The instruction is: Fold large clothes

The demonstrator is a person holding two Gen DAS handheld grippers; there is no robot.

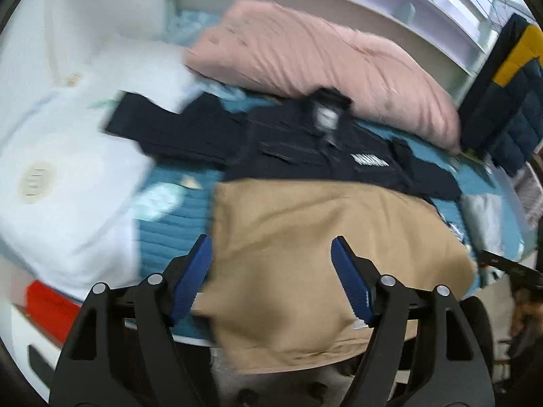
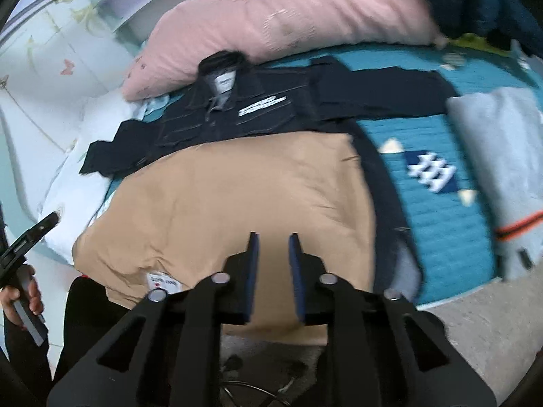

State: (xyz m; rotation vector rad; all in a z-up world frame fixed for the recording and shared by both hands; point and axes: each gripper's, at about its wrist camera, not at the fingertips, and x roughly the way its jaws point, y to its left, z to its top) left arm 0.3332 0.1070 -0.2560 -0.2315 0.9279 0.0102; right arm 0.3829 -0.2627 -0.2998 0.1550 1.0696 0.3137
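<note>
While the left wrist view was blurred, the left tool [image 1: 271,273] was seen spread wide at the lower middle of the frame, with nothing pinched between its blue pads. Behind it, the tan lining [image 1: 325,244] of a dark jacket [image 1: 305,146] was seen turned up across the frame's middle on the teal bedspread [image 1: 169,224], apparently as a first fold. A pink pillow [image 1: 322,54] was seen at the upper middle and a white pillow [image 1: 68,176] at the left. Since the fold was left unheld, it was judged that it might slide back open or slip over the bed's near edge.

From the right wrist view, the right tool [image 2: 273,271] was seen nearly pressed together, a narrow gap remaining, and no cloth was seen between the pads. The tan panel was seen in the centre, with the jacket's collar and sleeves at the upper middle. A grey folded cloth [image 2: 492,156] was cut off at the right. The left tool was only partly seen at the left edge, and the jacket's chest lettering could not be read.
</note>
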